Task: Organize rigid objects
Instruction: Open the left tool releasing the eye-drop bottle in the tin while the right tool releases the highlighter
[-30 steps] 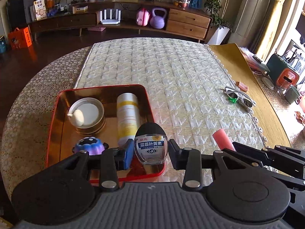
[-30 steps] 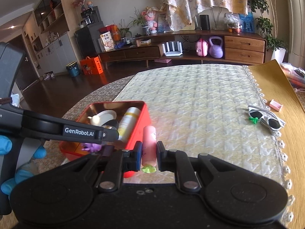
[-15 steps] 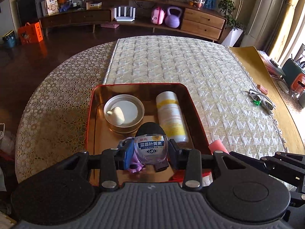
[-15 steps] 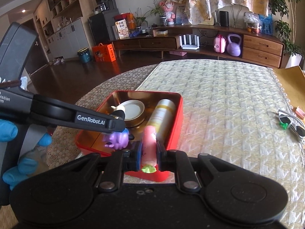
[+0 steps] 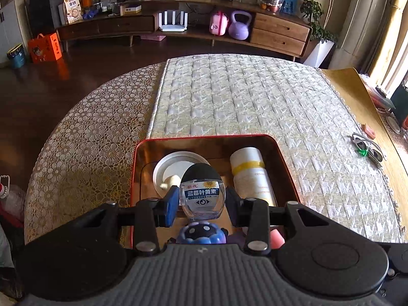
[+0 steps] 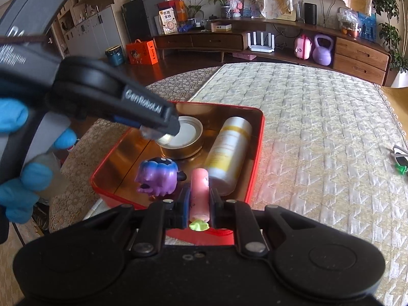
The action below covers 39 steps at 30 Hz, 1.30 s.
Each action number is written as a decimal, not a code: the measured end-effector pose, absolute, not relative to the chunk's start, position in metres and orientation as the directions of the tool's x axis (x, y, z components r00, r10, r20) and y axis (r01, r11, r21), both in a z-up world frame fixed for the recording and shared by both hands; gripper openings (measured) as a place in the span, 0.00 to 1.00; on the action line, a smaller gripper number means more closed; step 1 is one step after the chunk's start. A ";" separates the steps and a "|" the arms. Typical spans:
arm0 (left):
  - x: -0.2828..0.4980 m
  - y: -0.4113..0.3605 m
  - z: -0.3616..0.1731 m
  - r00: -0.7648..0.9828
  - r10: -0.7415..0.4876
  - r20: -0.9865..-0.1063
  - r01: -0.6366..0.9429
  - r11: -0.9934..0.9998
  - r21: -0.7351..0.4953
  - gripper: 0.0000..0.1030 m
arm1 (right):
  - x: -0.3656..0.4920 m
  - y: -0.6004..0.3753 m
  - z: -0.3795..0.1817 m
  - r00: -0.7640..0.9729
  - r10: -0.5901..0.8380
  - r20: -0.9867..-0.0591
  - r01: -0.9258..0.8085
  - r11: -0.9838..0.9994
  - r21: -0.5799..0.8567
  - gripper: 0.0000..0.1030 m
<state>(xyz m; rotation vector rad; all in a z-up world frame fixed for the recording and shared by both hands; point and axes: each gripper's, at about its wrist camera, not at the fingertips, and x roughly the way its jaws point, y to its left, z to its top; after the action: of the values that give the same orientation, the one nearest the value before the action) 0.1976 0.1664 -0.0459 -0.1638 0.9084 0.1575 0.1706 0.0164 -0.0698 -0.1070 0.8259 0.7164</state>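
Biggest change first: against the views from a second back, the red tin tray [image 5: 285, 158] had slid from the lower-left of my left wrist view to dead centre under the fingers, so both of my hands had carried their loads in over it. In the right wrist view its rim [image 6: 260, 132] now sat at 12 o'clock of the fingers rather than off at 10 o'clock. The quilted table cover [image 5: 242, 97] was bare beyond it, except for the sunglasses [image 5: 368, 149] still out at 3 o'clock, near the edge. Inside the tray, nothing had shifted: white-and-yellow bottle [image 6: 229, 153] lying along the right wall, round tin lid [image 6: 186, 137] at the far left, purple toy figure [image 6: 158, 176] near the front. My left gripper [image 5: 201, 201] was clamped on the clear eye-drop bottle [image 5: 202, 199], grip unchanged, black cap up, now hanging over the round lid and the toy. My right gripper [image 6: 199, 201] was closed tight on the pink tube [image 6: 200, 191], its tip just beside the bottle's base at 11 o'clock of it. I judged both items were over the tray but not yet set down; release came next, and the free floor at the tray's left looked the safest drop.
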 end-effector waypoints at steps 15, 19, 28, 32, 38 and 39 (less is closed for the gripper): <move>0.242 0.164 -0.072 0.579 0.107 -0.808 -0.195 0.981 -0.011 0.37 | 0.180 0.020 -0.084 0.428 0.541 -0.724 -0.620 0.759 0.201 0.19; 0.246 0.157 -0.074 0.578 0.108 -0.808 -0.170 0.985 0.011 0.37 | 0.178 0.015 -0.082 0.425 0.554 -0.716 -0.614 0.758 0.222 0.23; 0.238 0.155 -0.085 0.542 0.086 -0.836 -0.176 0.984 -0.013 0.37 | 0.170 0.003 -0.075 0.434 0.580 -0.689 -0.602 0.756 0.258 0.35; 0.234 0.156 -0.085 0.534 0.076 -0.842 -0.184 0.983 -0.028 0.37 | 0.165 -0.003 -0.071 0.440 0.587 -0.679 -0.598 0.756 0.266 0.37; 0.228 0.153 -0.081 0.542 0.060 -0.838 -0.191 0.980 -0.054 0.43 | 0.159 -0.010 -0.063 0.450 0.598 -0.663 -0.594 0.755 0.278 0.41; 0.227 0.151 -0.080 0.545 0.060 -0.836 -0.188 0.981 -0.052 0.43 | 0.158 -0.010 -0.062 0.453 0.600 -0.659 -0.594 0.755 0.279 0.42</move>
<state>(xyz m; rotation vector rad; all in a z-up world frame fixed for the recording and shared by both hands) 0.2270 0.1514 -0.0796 -0.1420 0.9845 0.1480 0.1576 -0.0104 -0.0621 0.0090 0.8176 0.7373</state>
